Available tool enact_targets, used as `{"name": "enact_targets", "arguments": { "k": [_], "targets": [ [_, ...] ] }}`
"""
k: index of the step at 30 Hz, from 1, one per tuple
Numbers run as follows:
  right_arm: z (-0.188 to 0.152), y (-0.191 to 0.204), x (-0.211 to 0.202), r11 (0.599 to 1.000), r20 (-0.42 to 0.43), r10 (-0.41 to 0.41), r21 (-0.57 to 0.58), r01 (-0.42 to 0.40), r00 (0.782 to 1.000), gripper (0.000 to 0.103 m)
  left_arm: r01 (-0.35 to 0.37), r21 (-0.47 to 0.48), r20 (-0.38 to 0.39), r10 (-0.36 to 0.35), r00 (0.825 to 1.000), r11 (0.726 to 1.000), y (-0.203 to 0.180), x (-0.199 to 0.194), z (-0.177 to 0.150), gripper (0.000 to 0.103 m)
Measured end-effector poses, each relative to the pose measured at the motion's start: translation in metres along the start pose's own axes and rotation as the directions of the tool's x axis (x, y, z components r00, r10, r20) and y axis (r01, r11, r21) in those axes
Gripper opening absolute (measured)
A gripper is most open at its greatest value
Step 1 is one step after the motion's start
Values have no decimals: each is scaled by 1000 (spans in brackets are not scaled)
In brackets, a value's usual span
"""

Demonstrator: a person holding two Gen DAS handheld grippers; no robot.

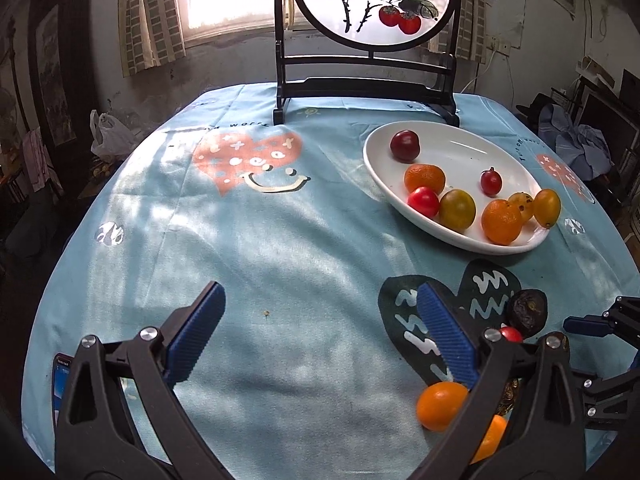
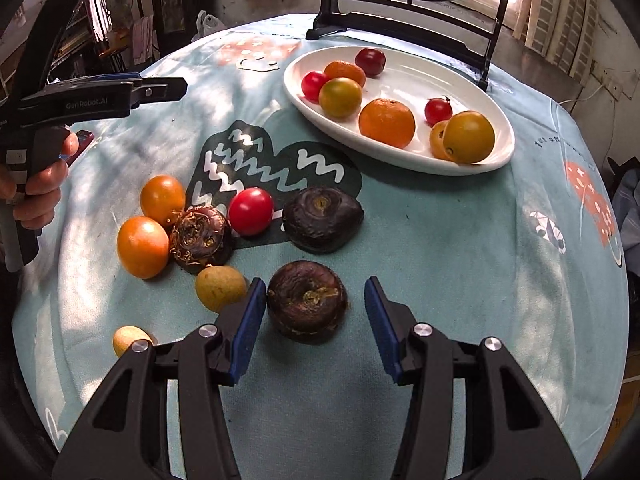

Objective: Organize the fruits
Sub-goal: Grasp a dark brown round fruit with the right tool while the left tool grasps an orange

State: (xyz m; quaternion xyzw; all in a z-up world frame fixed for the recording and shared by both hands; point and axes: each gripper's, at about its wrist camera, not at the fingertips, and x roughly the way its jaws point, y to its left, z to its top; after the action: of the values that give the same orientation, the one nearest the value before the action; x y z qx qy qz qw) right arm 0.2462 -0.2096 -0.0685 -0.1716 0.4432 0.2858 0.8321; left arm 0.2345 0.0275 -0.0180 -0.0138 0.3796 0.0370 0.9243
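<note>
One dark water chestnut (image 2: 307, 301) lies on the blue cloth (image 2: 440, 240) between the spread fingers of the right gripper (image 2: 316, 320), touching the left pad, apart from the other. Two more chestnuts, two orange tomatoes, one red tomato and two small yellow fruits lie beyond and left. Eight fruits sit in the white plate (image 2: 400, 160); the left gripper (image 1: 320, 332) stands open over bare cloth.

Left hand-held gripper (image 1: 320, 336) gapes over tablecloth (image 1: 280, 240); fruit fills white plate (image 1: 376, 160).
</note>
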Motion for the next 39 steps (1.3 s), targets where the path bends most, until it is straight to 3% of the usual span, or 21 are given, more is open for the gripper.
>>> {"name": "enact_targets", "arguments": {
  "k": [6, 11, 15, 18, 20, 22, 24, 28, 32, 34, 39],
  "targets": [
    [-4, 6, 8, 1000, -31, -2, -29, 1, 1000, 42, 1, 3, -2, -1, 1000, 1000, 0, 0, -1, 98],
    [0, -10, 0, 998, 10, 46, 53, -46, 999, 42, 13, 11, -6, -13, 1000, 1000, -2, 0, -2, 98],
    [4, -31, -10, 983, 70, 69, 164, -80, 995, 42, 106, 27, -38, -104, 994, 994, -8, -8, -10, 97],
    [4, -44, -11, 970, 74, 62, 231, -77, 995, 42, 231, 12, -57, -230, 972, 973, -16, -26, -32, 97],
    [3, -47, -10, 965, 69, 59, 251, -74, 996, 42, 269, 18, -91, -266, 960, 963, -25, -31, -48, 89],
    [3, -47, -10, 964, 65, 57, 254, -72, 996, 42, 291, 42, -137, -283, 949, 956, -37, -33, -64, 68],
    [3, -45, -11, 966, 65, 58, 248, -73, 996, 42, 329, 55, -145, -319, 937, 943, -44, -39, -73, 65],
    [3, -42, -10, 970, 63, 59, 232, -72, 996, 42, 317, 90, -145, -303, 942, 944, -54, -47, -77, 60],
    [3, -41, -7, 972, 49, 43, 230, -53, 998, 42, 362, 96, -185, -341, 922, 927, -65, -44, -83, 49],
    [3, -41, -7, 971, 48, 42, 232, -52, 998, 42, 340, 102, -195, -316, 928, 935, -68, -38, -85, 44],
    [3, -40, -8, 973, 52, 38, 225, -49, 998, 42, 338, 63, -223, -317, 922, 939, -67, -26, -85, 41]
  ]
}}
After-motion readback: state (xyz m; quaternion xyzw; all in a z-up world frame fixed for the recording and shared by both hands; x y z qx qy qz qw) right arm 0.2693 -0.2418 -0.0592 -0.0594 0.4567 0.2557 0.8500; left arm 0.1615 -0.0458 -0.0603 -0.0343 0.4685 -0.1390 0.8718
